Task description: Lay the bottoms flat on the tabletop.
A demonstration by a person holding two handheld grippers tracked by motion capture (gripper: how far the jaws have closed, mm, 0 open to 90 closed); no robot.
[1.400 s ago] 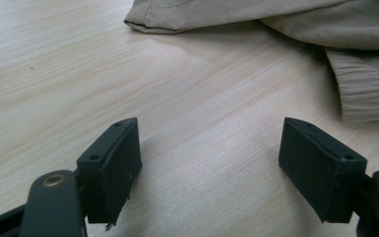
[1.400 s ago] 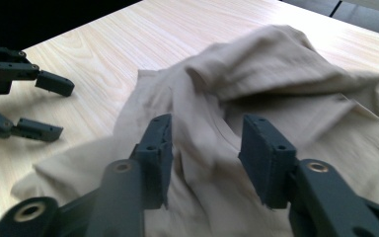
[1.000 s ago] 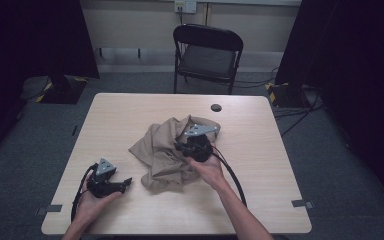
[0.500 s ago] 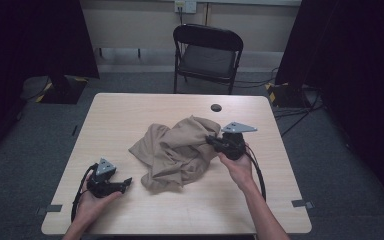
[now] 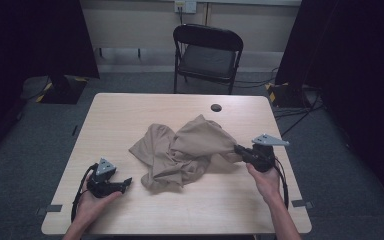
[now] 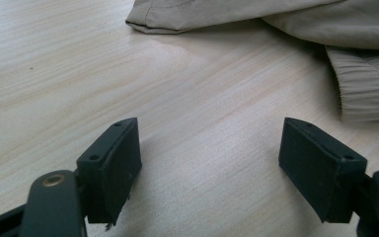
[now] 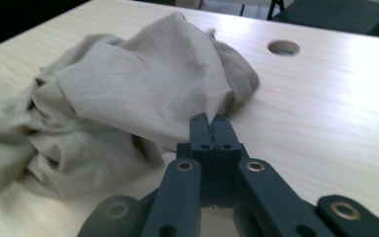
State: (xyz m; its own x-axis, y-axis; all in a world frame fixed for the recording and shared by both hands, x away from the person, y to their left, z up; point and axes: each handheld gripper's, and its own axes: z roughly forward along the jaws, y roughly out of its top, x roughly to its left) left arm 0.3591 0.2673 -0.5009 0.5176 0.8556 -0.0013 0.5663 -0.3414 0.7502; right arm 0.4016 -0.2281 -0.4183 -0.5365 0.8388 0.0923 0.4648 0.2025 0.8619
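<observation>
Right now the table (image 5: 130, 112) is carrying a tan garment (image 5: 180, 150), which is lying crumpled about its middle and stretching toward the right edge. There the right gripper (image 5: 237, 148) is clamping a pinch of cloth, its jaws pressed together. If that pinch is thin, the fabric may be slipping free as it is drawn out; if a lower fold is dragging, the whole heap could be sliding toward the right edge instead of opening. Near the front left corner the left gripper (image 5: 128, 181) is resting with jaws wide apart and empty, just short of a ribbed cuff (image 6: 362, 89). How much cloth is sitting between the right jaws is being hidden by the jaws themselves, and the folds are concealing the garment's shape.
</observation>
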